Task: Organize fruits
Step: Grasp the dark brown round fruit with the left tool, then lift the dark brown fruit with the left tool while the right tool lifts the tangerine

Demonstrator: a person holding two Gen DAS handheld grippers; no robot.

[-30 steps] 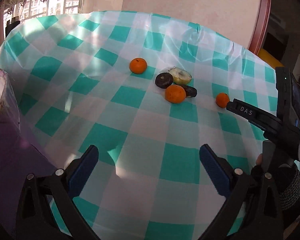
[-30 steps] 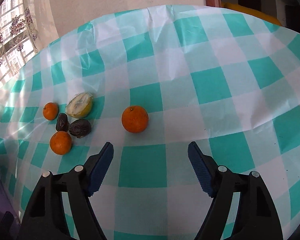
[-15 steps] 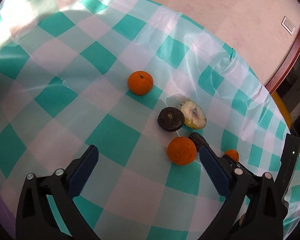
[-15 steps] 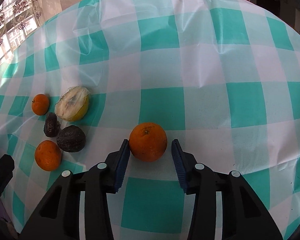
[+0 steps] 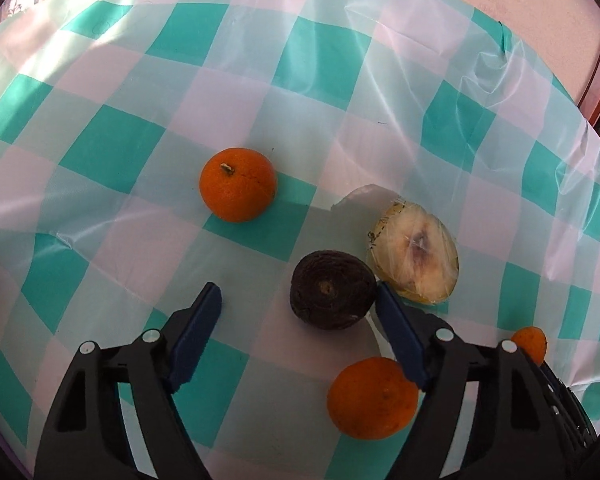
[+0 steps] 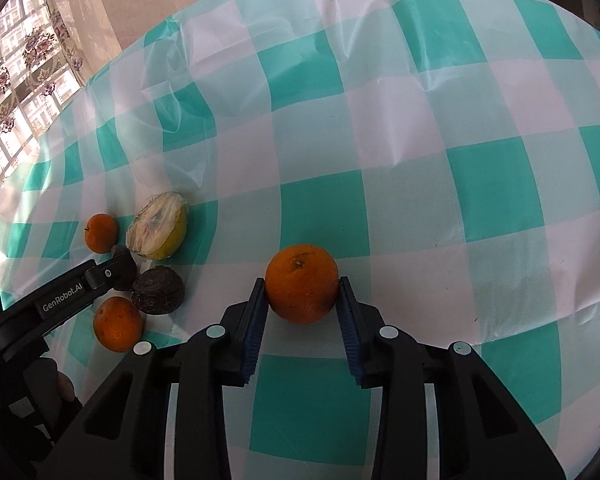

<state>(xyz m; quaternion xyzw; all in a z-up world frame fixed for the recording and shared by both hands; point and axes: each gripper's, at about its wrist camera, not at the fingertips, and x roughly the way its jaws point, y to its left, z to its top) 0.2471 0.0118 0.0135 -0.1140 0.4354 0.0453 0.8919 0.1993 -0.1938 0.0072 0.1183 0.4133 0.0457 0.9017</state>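
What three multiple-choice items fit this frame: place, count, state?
1. The dark round fruit lies: A between the left gripper's fingers; B on top of a banana; C in a bowl.
2. Oranges in the right wrist view: A two; B three; C five.
3. The right gripper is: A open; B shut on an orange; C out of view.

A: the fingers flank it, the jaws have just been closing, and one pad is apart.
B: two loose, one held.
B: both pads press it.
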